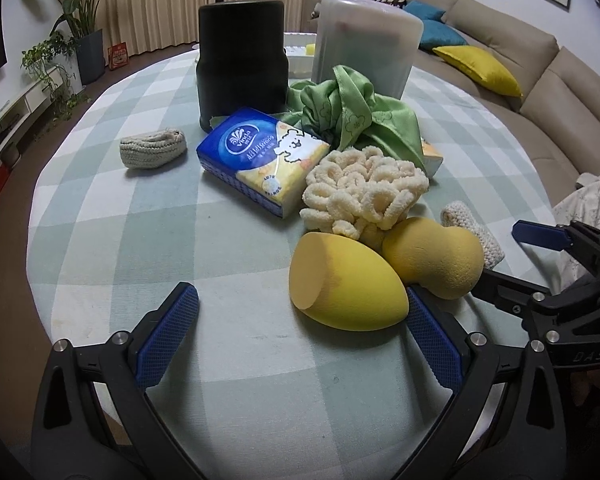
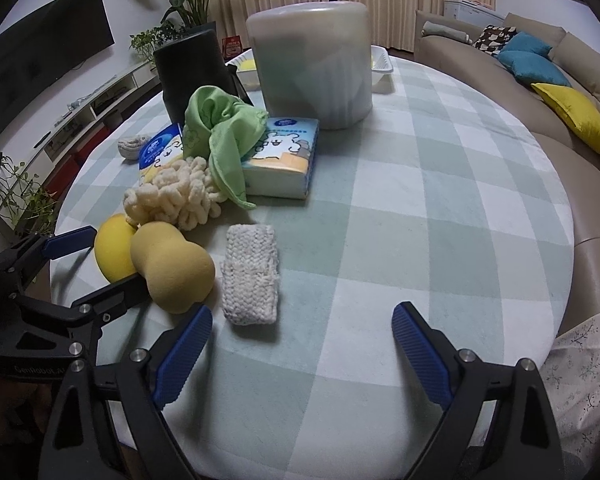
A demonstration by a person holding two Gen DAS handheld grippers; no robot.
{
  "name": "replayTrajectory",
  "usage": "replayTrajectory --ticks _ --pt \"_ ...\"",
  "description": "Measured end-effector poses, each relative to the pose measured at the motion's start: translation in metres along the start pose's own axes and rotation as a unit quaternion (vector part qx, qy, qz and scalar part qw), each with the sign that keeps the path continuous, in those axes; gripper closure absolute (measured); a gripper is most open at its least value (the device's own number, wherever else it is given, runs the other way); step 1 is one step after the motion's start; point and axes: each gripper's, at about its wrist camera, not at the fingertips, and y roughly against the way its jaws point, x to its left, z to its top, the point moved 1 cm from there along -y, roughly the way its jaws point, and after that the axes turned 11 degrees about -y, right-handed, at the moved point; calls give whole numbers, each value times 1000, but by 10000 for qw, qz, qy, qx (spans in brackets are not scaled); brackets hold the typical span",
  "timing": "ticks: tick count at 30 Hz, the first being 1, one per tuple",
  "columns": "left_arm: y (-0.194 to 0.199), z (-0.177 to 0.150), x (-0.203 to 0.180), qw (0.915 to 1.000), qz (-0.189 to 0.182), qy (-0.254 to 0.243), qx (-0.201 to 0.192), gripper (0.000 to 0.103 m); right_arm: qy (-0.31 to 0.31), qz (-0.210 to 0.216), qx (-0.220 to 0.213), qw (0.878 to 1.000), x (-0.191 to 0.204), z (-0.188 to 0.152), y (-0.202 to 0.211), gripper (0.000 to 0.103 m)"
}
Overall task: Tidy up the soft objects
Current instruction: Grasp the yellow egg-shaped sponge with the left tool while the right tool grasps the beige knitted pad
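On the checked tablecloth (image 2: pixel 400 200), the soft things are being kept in a cluster. A yellow egg-shaped sponge (image 1: pixel 346 280) is lying against a tan gourd-shaped sponge (image 1: pixel 436 258). Behind them, a cream looped cloth (image 1: pixel 364 188) is being crowded by a blue tissue pack (image 1: pixel 260 160) and a crumpled green cloth (image 1: pixel 352 116). A black canister (image 1: pixel 242 64) and a frosted container (image 2: pixel 312 64) are standing behind.

The left gripper (image 1: pixel 302 312) is being held wide open with nothing pressed, the egg-shaped sponge just beside its right pad. The right gripper (image 2: pixel 302 332) is likewise being held open over bare cloth, a white knitted pad (image 2: pixel 250 274) near its left finger.

A second tissue pack (image 2: pixel 282 160) and a white tray (image 2: pixel 380 66) are being shown clearly only in the right wrist view. A grey knitted roll (image 1: pixel 153 147) is being shown plainly in the left.
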Motion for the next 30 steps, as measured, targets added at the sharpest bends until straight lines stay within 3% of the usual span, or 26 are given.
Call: replayTrajectory --ticks 6,19,22,24,27,29,30 --pt "3 1 -1 9998 -169 -13 -130 19 80 -13 -21 10000 4 1 -1 14" --pt "1 3 0 9994 -249 -28 -218 19 384 -236 -162 9989 16 0 -6 18" --pt "2 3 -3 9990 -328 -96 -271 33 398 -227 -220 9987 16 1 -7 21" --pt "4 3 -7 9984 -448 -156 -296 50 412 -193 -244 9987 16 1 -6 25" --pt "5 1 -8 9982 -511 -127 -301 52 471 -141 -281 9984 18 1 -4 39" --pt "7 1 -4 9976 -619 2 -317 53 479 -109 -295 9984 18 1 -2 57" --pt "7 0 -2 9972 -666 58 -323 54 465 -83 -296 9984 18 1 -1 61"
